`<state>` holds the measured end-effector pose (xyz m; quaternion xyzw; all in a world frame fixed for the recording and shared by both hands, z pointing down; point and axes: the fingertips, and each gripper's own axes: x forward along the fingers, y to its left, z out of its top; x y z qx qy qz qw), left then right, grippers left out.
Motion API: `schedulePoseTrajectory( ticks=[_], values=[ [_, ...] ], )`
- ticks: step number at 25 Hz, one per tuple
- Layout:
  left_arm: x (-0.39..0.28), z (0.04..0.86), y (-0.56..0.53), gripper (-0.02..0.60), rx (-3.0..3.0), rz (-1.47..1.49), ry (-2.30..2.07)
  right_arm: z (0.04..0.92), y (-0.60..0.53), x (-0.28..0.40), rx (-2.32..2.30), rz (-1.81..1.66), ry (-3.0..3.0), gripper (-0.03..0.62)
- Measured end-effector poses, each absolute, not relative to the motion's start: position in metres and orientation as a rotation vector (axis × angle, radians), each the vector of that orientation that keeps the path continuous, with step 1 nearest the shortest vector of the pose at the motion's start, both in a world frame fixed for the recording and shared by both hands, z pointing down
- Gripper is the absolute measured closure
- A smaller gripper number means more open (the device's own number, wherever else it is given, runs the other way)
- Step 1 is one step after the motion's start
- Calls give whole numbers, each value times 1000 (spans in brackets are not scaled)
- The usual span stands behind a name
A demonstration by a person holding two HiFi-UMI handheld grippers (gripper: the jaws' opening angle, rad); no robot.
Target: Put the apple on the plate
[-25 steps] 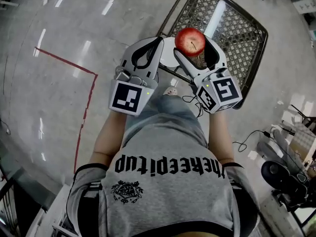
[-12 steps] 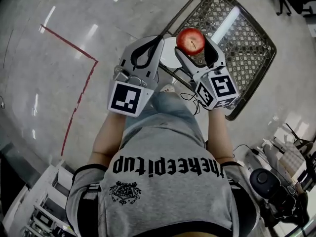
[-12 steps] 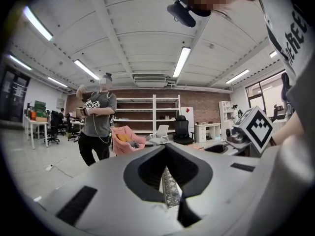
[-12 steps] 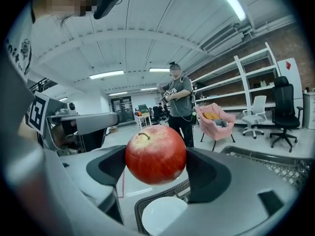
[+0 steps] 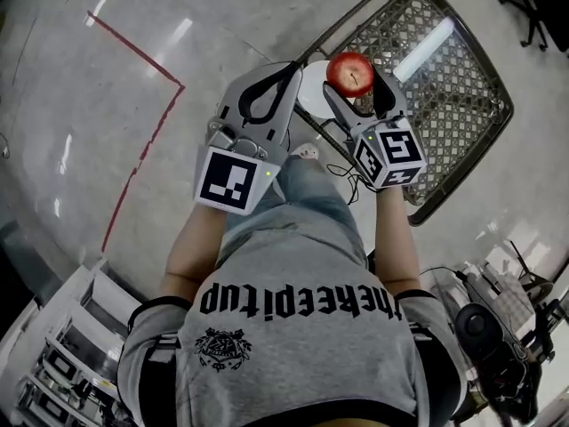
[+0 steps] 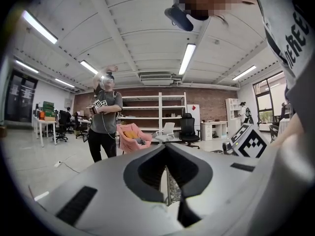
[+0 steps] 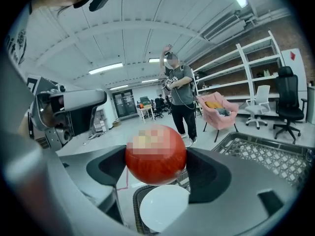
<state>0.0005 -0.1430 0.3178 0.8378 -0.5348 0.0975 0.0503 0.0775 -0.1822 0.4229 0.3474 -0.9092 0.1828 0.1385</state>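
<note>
Polished concrete floor (image 5: 107, 105); upper right, a wire basket (image 5: 444, 87) holds a white plate (image 5: 311, 98). At top centre the right gripper (image 5: 356, 83) is clamped on the apple (image 5: 349, 73), close to the plate. The left gripper (image 5: 286, 71) has its jaws together, empty.

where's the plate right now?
Head view, top centre: the white plate lies in the mesh basket's near-left corner, between the left gripper and the right gripper, below the apple the right one holds.
</note>
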Motion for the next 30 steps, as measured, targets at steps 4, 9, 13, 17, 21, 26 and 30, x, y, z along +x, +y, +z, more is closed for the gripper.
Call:
schedulePoseTrajectory(
  ticks=[4,9,13,17,21,26,30],
  values=[
    [-2,329,-143,553,2531,306,-1633,452,-185,75,986,554,-2596,191],
    [0,333,-134,552,2512,328,-1647,474,-181,77,959,584,-2566,191],
    [-5,338,-127,553,2499,338,-1658,497,-178,71,934,604,-2535,191],
    [-9,349,-119,553,2474,359,-1675,524,-172,67,909,632,-2511,191],
    [-11,354,-114,552,2470,364,-1691,542,-168,65,887,644,-2489,191],
    [-13,357,-106,552,2473,351,-1700,555,-161,62,878,643,-2466,191],
    [-18,365,-100,552,2455,353,-1691,569,-156,60,872,645,-2439,191]
  ],
)
